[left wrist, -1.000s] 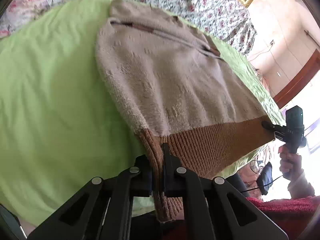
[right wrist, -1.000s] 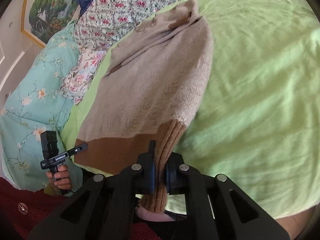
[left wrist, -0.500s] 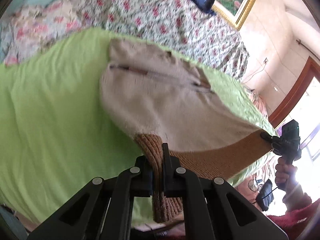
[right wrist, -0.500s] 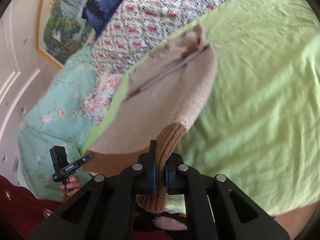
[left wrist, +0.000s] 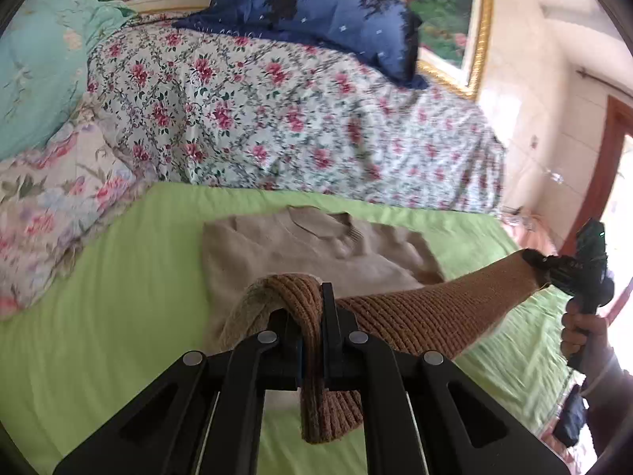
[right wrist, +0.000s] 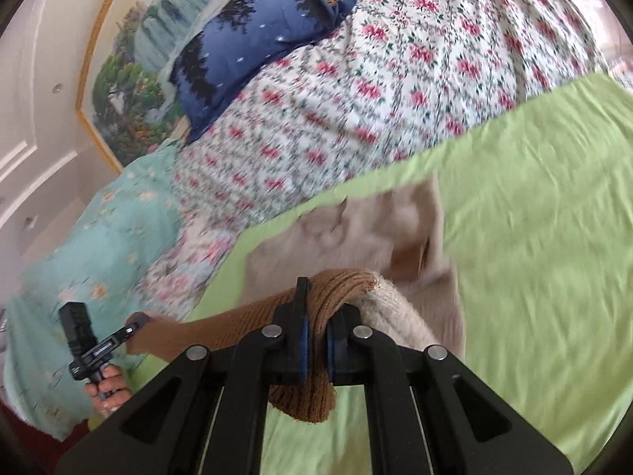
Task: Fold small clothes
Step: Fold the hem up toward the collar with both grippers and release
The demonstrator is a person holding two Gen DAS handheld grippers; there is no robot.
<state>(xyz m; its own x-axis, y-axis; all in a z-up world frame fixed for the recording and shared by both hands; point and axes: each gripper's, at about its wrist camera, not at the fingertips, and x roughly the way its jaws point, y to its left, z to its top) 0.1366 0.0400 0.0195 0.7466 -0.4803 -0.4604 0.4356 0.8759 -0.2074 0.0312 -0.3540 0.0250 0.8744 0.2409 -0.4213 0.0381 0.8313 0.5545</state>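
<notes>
A small beige knit sweater (left wrist: 300, 245) with a brown ribbed hem (left wrist: 431, 312) lies on the green sheet (left wrist: 99, 297), collar toward the pillows. My left gripper (left wrist: 312, 328) is shut on one hem corner. My right gripper (right wrist: 314, 340) is shut on the other hem corner (right wrist: 336, 289). The hem is lifted and stretched between the two grippers, above the sweater body (right wrist: 356, 229). Each gripper shows in the other's view: the right one (left wrist: 554, 269) and the left one (right wrist: 130, 328).
Floral quilt (left wrist: 277, 118), a teal duvet (left wrist: 35, 63) and a dark blue pillow (left wrist: 316, 12) are piled at the head of the bed. A gold-framed painting (right wrist: 130, 63) hangs behind. A wooden door frame (left wrist: 605, 166) stands at right.
Both grippers have lifted the hem and carried it forward toward the collar. The sweater body now lies lower and farther away under the raised hem.
</notes>
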